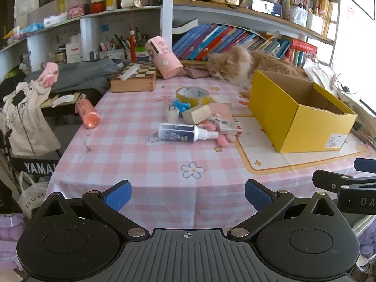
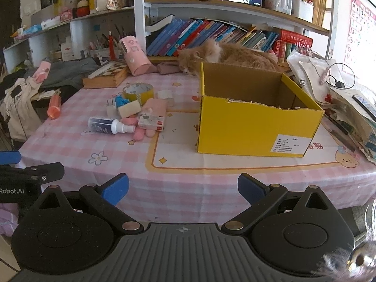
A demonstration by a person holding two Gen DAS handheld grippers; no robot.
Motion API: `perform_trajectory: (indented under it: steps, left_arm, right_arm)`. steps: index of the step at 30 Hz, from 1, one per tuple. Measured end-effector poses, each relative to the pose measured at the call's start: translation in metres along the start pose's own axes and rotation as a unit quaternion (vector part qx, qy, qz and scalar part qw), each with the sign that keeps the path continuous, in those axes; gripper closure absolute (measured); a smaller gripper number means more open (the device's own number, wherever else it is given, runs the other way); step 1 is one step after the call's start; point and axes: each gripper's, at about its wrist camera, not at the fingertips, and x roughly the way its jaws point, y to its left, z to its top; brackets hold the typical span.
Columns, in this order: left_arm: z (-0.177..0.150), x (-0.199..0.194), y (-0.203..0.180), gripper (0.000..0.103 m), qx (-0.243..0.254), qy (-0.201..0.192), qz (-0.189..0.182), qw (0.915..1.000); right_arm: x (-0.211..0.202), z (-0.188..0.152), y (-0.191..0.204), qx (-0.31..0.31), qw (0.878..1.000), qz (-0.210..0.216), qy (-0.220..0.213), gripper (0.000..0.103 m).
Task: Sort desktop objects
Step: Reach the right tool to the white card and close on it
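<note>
Jaws spread wide and holding nothing, the left gripper and right gripper hover side by side at the near edge of a desk covered in pink checked cloth. An open yellow cardboard box stands on the desk's right half, upright on a cream mat with an orange border, well apart from both grippers. An orange cat lies just behind the box, in front of a row of books on the lower shelf. Left of the box, a huddle of small objects sits mid-desk: a roll of yellow tape at the back, a white spray bottle lying on its side at the front, a beige block between them, and a small red-and-white carton beside the bottle's nozzle. A pink plush toy lies partly under the carton. Farther left, an orange tube lies alone near the desk's edge. A wooden chessboard case and a tipped pink canister rest at the back.
</note>
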Motion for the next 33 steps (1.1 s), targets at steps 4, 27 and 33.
perform_trajectory:
  steps: [4,27,33]
  left_arm:
    - [0.000,0.000,0.008,0.000,-0.005,0.002,0.005,1.0000]
    - [0.007,0.018,0.044,0.000,-0.032,0.006,0.057,0.9979]
    - [0.023,0.040,0.041,0.000,-0.020,0.008,0.049,0.9986]
  right_arm:
    - [0.006,0.003,0.002,0.009,1.000,0.011,0.001,0.003]
    - [0.062,0.033,0.045,-0.031,0.997,0.073,0.020,0.029]
    - [0.086,0.047,0.048,-0.039,0.996,0.076,0.030,0.029]
